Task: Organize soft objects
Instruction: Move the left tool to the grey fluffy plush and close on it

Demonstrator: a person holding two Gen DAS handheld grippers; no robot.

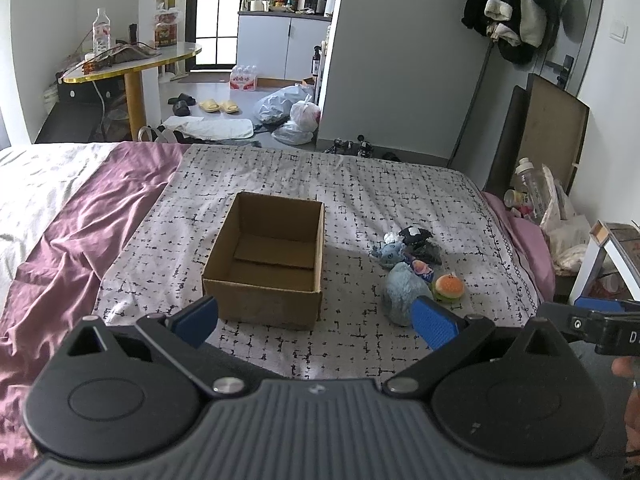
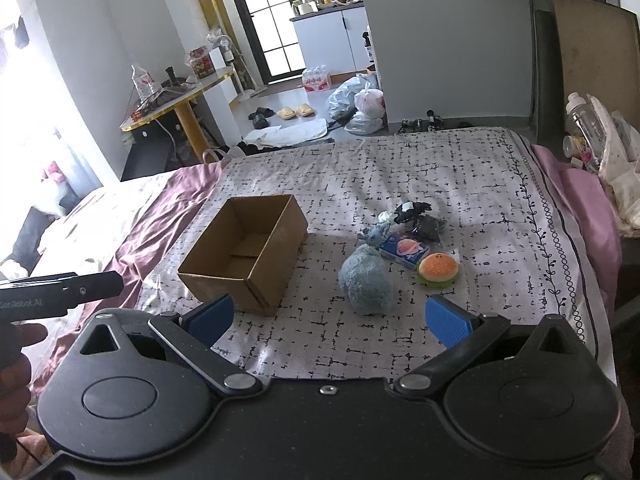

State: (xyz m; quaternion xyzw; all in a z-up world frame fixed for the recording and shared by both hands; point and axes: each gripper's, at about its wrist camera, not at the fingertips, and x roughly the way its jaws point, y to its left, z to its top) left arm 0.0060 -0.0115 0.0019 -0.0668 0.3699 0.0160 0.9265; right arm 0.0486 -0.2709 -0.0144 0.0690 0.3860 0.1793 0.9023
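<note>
An open cardboard box stands empty on the patterned bed cover. To its right lie the soft toys: a fluffy blue plush, a burger-shaped toy, a small blue plush, a black-and-white plush and a blue packet. My left gripper hovers open, just short of the box. Over the cover in front of the blue plush, my right gripper is open too. Neither holds anything.
The bed has a purple sheet at the left. A round gold-edged table with a bottle stands beyond it. Bags and slippers lie on the floor. A cluttered bedside stand is at the right.
</note>
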